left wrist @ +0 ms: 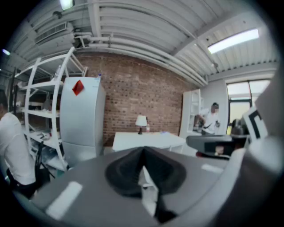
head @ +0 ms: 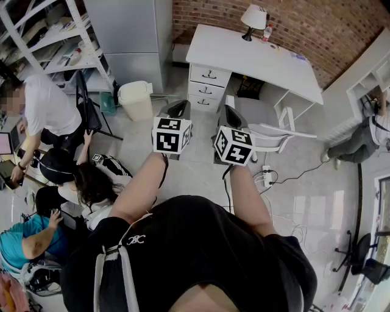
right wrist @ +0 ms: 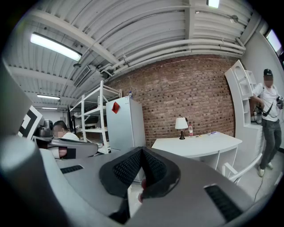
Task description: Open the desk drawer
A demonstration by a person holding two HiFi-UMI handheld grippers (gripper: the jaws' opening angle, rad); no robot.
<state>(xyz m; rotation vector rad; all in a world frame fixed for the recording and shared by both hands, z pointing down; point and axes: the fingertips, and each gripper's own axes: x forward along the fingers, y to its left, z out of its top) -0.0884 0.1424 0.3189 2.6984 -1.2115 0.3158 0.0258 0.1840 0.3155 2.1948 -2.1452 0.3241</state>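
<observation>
- The white desk [head: 256, 58] stands at the far side of the room against the brick wall [head: 317, 30]. A lamp [head: 253, 18] and a small bottle [head: 267, 31] sit on its far edge.
- The drawer stack [head: 206, 88] sits under the desk's left end, three white fronts one above another. Each front carries a small dark handle [head: 209, 74] at its middle, and all three look shut flush.
- The person stands well apart from the desk, with open floor and a white chair [head: 268, 131] between them.
- The left gripper [head: 178, 109] is raised and points toward the desk. Its own view shows the jaw tips brought together with nothing between them.
- The right gripper [head: 230, 116], just beside it, has its jaws closed the same way and is empty as well.
- Handling, as a judgement: a drawer like this is rigid and should slide straight out toward the near side. Its weight depends on contents that cannot be seen.
- The handle is the sensible hold. It looks thin and shallow, so the jaws would need to part, straddle it squarely and close firmly.
- A smooth pull could let the pads slip off, and an off-axis tug could bind the drawer in its runners.
- The chair stands to the right of the drawers and seems clear of their path.
</observation>
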